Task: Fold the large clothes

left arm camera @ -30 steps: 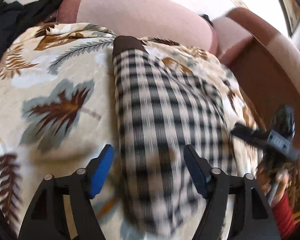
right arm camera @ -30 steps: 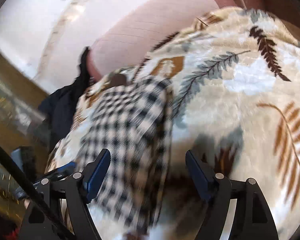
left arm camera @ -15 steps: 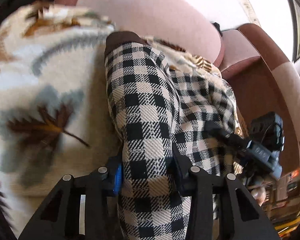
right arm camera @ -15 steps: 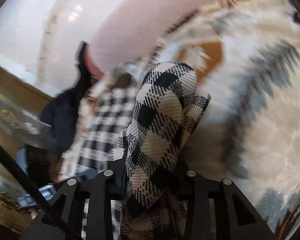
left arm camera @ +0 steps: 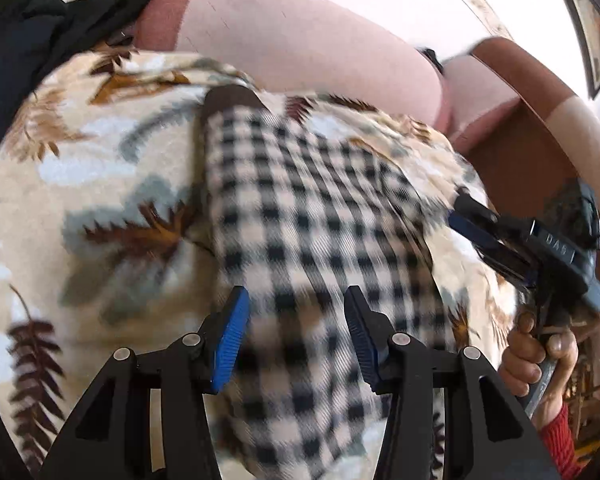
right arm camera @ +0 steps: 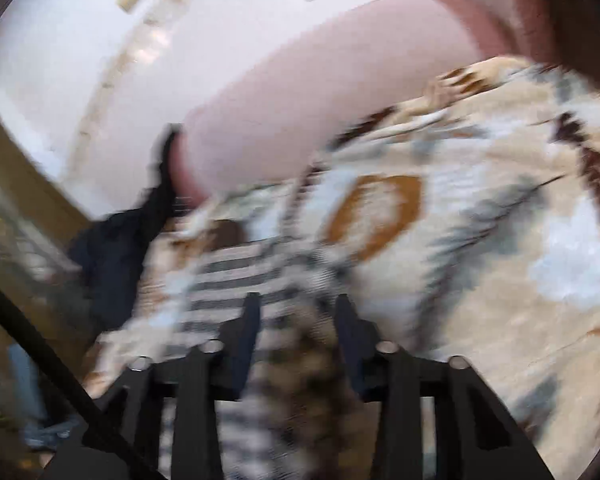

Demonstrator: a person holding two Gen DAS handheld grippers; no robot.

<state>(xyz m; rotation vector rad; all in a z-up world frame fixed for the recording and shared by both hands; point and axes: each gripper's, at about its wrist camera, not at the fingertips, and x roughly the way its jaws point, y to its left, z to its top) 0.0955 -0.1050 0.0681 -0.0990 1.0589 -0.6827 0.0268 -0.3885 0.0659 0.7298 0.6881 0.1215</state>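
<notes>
A black-and-cream checked garment [left arm camera: 300,200] lies lengthwise on a leaf-patterned blanket [left arm camera: 100,168], its brown end toward the sofa back. My left gripper [left arm camera: 296,336] hovers over its near end. The jaws are opening, and the cloth lies slack below the blue pads [left arm camera: 232,336] without being pinched. In the blurred right wrist view, my right gripper [right arm camera: 298,320] is shut on a bunched fold of the checked garment [right arm camera: 236,276]. The left wrist view shows that right gripper [left arm camera: 460,208] at the garment's right edge, with a hand [left arm camera: 536,356] on its handle.
The blanket [right arm camera: 480,240] covers the seat of a pink sofa, whose backrest [left arm camera: 300,52] rises behind it. A brown armrest [left arm camera: 532,160] closes the right side. Dark clothing [left arm camera: 28,40] is heaped at the far left corner, and that dark clothing [right arm camera: 116,248] also shows in the right wrist view.
Half a second ago both grippers pinched raised folds of the garment. The left jaws have since parted and the cloth has dropped flat. The right gripper keeps its fold and has moved.
</notes>
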